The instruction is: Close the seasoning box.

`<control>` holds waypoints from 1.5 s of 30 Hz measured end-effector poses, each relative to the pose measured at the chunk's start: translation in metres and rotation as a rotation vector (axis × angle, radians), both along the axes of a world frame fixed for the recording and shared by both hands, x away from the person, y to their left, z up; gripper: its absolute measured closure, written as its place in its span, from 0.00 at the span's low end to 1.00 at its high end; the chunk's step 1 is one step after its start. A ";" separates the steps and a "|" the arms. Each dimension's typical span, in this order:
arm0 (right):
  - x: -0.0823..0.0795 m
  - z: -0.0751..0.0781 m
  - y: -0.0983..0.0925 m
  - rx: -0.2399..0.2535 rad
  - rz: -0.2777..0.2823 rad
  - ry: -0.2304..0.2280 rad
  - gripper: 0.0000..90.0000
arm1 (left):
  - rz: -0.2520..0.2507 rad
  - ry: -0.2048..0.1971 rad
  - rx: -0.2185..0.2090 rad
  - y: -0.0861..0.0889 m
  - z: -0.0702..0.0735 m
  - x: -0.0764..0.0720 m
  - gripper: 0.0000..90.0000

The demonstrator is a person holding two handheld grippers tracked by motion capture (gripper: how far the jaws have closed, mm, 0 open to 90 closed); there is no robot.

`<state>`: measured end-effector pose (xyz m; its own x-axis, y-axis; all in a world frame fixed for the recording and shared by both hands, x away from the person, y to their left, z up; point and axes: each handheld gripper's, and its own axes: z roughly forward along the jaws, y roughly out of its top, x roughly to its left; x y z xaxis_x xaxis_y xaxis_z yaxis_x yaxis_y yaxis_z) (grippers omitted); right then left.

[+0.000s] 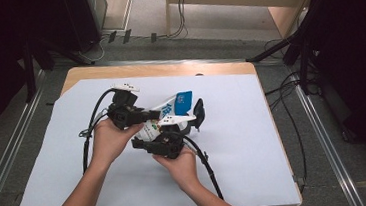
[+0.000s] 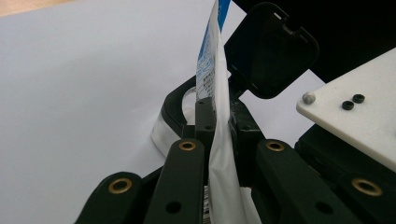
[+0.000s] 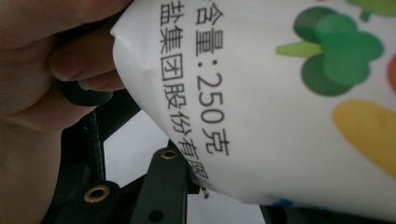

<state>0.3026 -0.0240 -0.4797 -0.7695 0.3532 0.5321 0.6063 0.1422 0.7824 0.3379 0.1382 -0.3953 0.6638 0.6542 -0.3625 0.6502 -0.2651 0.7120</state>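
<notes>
The person holds a white bag (image 1: 172,115) above the middle of the table (image 1: 254,142), which is covered with a white sheet (image 1: 238,128); both grippers meet at it. The left gripper (image 1: 144,117) comes in from the left in the left hand (image 1: 108,139), and in the left gripper view its jaws are drawn narrow, pinching a thin edge of the bag (image 2: 217,116) that stands upright between them; the bag's blue top rises beyond the tips, and a jaw of the other gripper (image 2: 266,51) shows black just behind it. The right gripper (image 1: 192,118) sits lower and nearer the person in the right hand (image 1: 179,163), with its white plate (image 1: 177,119) on top; one jaw stands up at the right of the bag, and the bag lies between the jaws; in the right gripper view the bag (image 3: 280,102) fills the space above the jaws, printed with black characters and green and yellow vegetables; the jaws look closed on its lower part, though the contact itself is hidden; fingers of the left hand (image 3: 88,65) show at the upper left of that view, touching the bag.
</notes>
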 end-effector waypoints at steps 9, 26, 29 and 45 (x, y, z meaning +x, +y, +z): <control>0.000 0.002 0.000 0.009 0.004 0.002 0.86 | -0.004 0.027 0.001 0.001 0.003 0.003 0.95; 0.003 0.001 -0.001 0.027 0.008 0.009 0.86 | -0.002 0.034 0.041 -0.004 0.008 0.005 0.94; 0.003 0.001 -0.001 0.027 0.010 0.012 0.86 | -0.003 0.034 0.051 -0.005 0.009 0.006 0.94; 0.004 0.001 0.000 0.035 0.013 0.014 0.85 | -0.010 0.040 0.070 -0.007 0.012 0.007 0.94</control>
